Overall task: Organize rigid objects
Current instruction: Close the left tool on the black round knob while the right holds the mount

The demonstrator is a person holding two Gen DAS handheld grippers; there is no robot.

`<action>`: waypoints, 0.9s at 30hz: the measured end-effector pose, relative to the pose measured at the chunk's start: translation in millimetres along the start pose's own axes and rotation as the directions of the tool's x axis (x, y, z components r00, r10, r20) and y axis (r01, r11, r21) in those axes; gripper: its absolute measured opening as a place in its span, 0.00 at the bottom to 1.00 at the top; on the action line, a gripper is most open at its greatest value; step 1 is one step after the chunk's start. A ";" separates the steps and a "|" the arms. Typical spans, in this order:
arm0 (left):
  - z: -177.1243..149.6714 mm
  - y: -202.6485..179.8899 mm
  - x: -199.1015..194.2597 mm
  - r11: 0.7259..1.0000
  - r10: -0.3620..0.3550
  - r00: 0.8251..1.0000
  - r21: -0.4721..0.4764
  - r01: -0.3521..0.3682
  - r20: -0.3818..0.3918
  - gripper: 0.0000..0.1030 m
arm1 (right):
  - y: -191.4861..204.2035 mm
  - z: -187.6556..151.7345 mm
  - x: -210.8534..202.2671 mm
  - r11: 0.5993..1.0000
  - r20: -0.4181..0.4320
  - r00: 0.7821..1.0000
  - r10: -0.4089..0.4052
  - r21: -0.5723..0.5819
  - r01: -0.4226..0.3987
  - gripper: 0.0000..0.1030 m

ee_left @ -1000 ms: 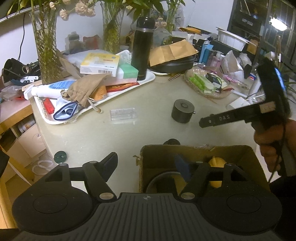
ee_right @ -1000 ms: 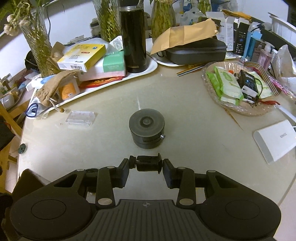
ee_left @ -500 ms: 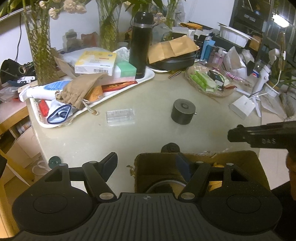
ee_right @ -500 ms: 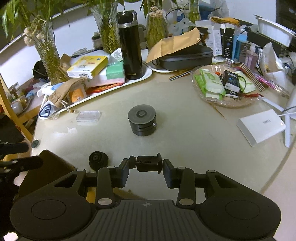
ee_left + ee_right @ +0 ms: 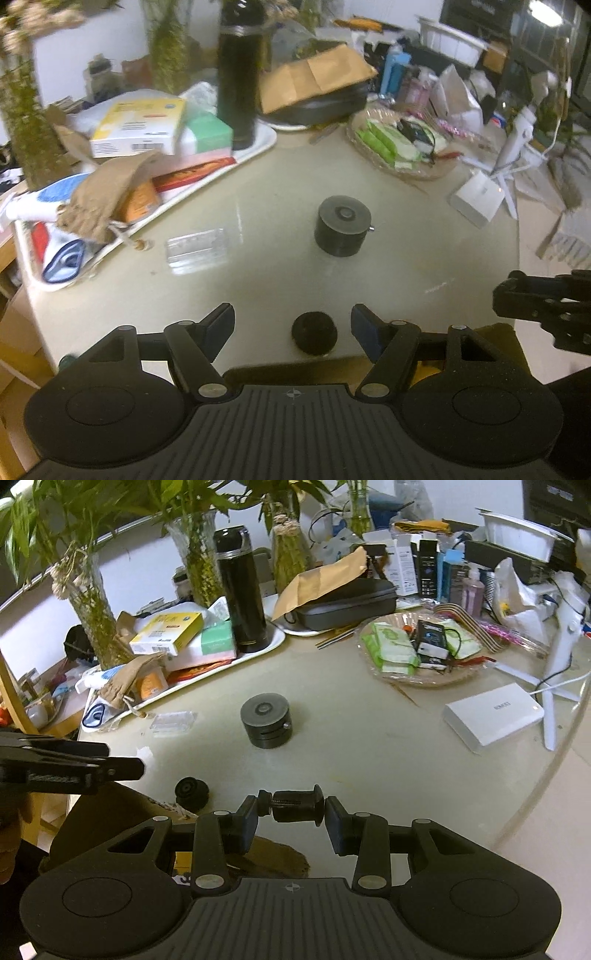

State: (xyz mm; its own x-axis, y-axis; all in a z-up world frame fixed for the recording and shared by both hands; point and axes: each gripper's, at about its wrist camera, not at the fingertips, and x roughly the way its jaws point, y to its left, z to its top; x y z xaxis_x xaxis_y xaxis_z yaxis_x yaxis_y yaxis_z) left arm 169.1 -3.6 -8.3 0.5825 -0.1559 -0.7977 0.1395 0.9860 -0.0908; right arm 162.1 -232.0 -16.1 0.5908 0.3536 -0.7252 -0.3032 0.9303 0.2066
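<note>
While your right gripper (image 5: 291, 808) clamps a small black screw fitting (image 5: 295, 806) near the table (image 5: 369, 746) edge, your left gripper (image 5: 291, 328) stands open, flanking a black knob (image 5: 314, 332)

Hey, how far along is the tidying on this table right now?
Partly done: the cardboard box at the table's near edge already holds something yellow. In hand: the right claw is shut on a small black screw adapter. The left claw is open above the small black wheel. Left on the table: that wheel, the black cylinder and the clear plastic case.
</note>
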 end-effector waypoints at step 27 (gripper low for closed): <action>12.8 -30.9 86.8 0.993 0.055 0.954 0.113 -0.022 -0.294 0.39 | 2.9 1.2 7.0 1.000 -0.012 1.000 0.010 -0.001 -0.011 0.41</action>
State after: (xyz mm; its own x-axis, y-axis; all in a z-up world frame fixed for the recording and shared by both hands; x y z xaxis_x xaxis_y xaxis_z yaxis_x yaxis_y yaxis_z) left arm 225.6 -48.4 -67.1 0.3278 -0.0776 -0.9416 0.2165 0.9763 -0.0050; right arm 166.2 -226.7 -19.8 0.5787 0.3622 -0.7307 -0.3100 0.9264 0.2137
